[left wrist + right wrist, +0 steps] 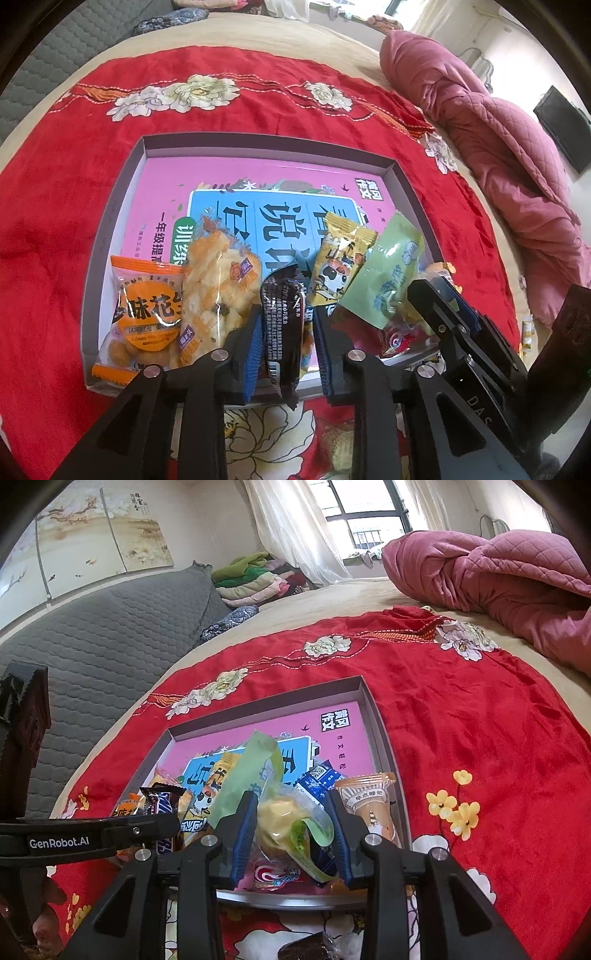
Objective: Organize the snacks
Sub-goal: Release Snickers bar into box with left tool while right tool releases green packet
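Observation:
A shallow grey box (255,142) with a pink and blue book cover on its floor lies on a red floral cloth. Along its near side lie an orange peanut pack (146,317), a clear cracker pack (218,288), a yellow cow pack (338,269) and others. My left gripper (284,332) is shut on a black Snickers bar (282,325), upright over the box's near edge. My right gripper (291,823) is closed on a light green pack (273,812) with yellow filling; this pack also shows in the left wrist view (388,273). The box shows in the right wrist view (380,731) too.
A crumpled pink quilt (498,572) lies at the far right of the bed. A grey quilted cover (92,635) runs along the left. In the box also lie a beige cup-shaped pack (369,805) and a dark blue pack (321,779). A brown wrapped snack (310,947) lies on the cloth.

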Available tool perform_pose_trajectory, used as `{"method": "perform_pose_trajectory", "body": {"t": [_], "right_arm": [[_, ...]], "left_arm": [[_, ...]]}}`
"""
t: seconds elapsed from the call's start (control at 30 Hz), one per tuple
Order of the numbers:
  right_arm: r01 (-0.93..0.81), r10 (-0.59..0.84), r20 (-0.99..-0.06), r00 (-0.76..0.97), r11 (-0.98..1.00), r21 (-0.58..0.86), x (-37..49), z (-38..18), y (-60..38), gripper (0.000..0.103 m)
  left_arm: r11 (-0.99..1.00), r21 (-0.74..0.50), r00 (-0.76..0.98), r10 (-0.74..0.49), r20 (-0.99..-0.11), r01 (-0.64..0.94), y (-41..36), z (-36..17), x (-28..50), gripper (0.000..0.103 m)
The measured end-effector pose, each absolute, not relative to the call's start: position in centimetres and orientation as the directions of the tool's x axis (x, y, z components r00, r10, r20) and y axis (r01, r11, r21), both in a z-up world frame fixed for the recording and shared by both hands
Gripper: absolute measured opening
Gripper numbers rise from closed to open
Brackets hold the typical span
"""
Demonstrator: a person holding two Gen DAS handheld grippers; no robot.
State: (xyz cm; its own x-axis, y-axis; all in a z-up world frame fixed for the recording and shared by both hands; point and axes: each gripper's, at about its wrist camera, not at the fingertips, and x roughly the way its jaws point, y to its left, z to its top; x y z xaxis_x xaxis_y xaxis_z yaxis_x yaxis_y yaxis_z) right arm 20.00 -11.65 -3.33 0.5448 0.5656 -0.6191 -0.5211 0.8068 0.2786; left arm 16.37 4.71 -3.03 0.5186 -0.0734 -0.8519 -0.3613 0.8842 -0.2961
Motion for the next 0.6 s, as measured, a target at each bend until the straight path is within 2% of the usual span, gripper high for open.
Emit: {"method": "perform_pose_trajectory", "body": {"t": [0.13, 0.5, 0.6], "right_arm": [[-0.520, 0.565, -0.618, 0.546, 0.807, 0.278, 20.05, -3.35, -11.68, 0.038], [-0.517, 0.563, -0.610, 0.558, 0.810, 0.275, 19.89, -3.06, -11.91, 0.039], [-0.517, 0.563, -0.606, 0.563, 0.811, 0.273, 19.85, -2.91, -12.05, 0.045]], "left_arm": [[0.888, -0.287, 0.525, -0.062, -0.849, -0.360, 4.58, -2.69, 16.30, 0.041], [0.890, -0.277, 0.534, -0.046, -0.844, -0.362, 4.88, -2.20, 15.83, 0.046], [0.893, -0.272, 0.537, -0.041, -0.843, -0.358, 4.71, -2.04, 15.70, 0.051]]}}
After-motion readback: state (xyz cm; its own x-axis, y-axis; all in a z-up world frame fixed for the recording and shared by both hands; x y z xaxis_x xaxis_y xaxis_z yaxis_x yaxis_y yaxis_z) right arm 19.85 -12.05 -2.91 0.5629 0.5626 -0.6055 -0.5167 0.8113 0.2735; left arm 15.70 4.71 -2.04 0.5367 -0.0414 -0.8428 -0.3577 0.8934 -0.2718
